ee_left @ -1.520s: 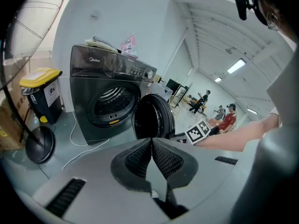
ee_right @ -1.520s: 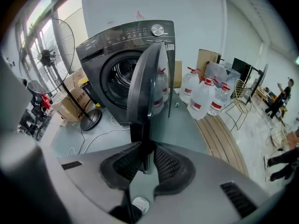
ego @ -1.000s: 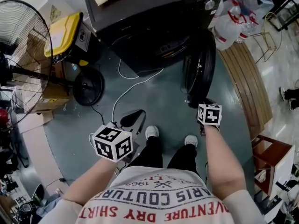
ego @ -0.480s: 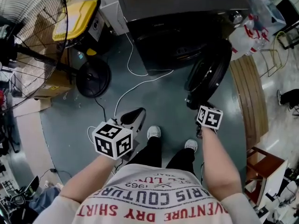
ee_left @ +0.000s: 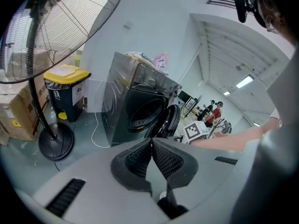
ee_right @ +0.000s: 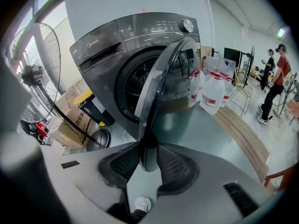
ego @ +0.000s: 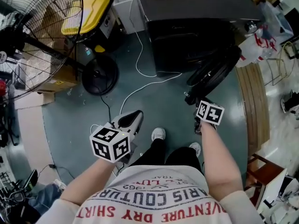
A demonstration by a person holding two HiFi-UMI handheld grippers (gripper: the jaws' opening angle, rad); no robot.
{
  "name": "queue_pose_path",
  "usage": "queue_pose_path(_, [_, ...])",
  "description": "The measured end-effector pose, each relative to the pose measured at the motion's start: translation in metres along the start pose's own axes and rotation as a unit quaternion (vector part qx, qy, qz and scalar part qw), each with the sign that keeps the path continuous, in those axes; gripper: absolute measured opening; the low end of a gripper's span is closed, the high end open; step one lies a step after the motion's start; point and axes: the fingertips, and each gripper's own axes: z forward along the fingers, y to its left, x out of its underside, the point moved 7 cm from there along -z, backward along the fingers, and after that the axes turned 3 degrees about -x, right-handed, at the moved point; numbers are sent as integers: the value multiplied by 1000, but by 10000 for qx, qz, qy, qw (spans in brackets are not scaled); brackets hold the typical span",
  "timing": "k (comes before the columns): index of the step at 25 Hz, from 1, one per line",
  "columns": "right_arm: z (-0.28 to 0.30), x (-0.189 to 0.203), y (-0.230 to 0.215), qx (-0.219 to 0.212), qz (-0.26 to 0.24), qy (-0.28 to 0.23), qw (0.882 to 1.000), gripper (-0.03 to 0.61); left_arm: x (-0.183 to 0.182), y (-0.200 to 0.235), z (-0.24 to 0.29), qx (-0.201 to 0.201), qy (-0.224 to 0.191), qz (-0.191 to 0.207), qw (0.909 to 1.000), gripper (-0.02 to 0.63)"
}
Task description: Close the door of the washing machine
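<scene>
1. Lower left: left gripper [ego: 130, 121], jaws pressed together, holding nothing.
2. Top centre: washing machine [ego: 196, 36], its door [ego: 216, 73] swung open rightward.
3. Right of centre: right gripper [ego: 192, 101], jaws opening, the door's edge between its touching pads.

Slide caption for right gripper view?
Right gripper, jaws opening, on rim of half-open round door of dark grey washing machine.
</scene>
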Motion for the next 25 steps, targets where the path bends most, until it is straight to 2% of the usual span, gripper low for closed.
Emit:
queue_pose_path(6, [20, -16, 19, -294, 134, -27, 9995, 137, 5, 15, -4, -144, 88, -35, 9999, 34])
queue_pose_path(14, [46, -41, 48, -744, 154, -97, 9971, 155, 3, 30, -5, -426, 180, -345, 9983, 34])
queue_pose_path(22, [64, -64, 65, -943, 96, -33, 9955, 150, -24, 38, 5, -621, 189, -448, 9969, 34])
queue_pose_path(25, [69, -72, 68, -1204, 26, -7, 9927, 149, -35, 38, 11, -622, 173, -506, 9966, 34])
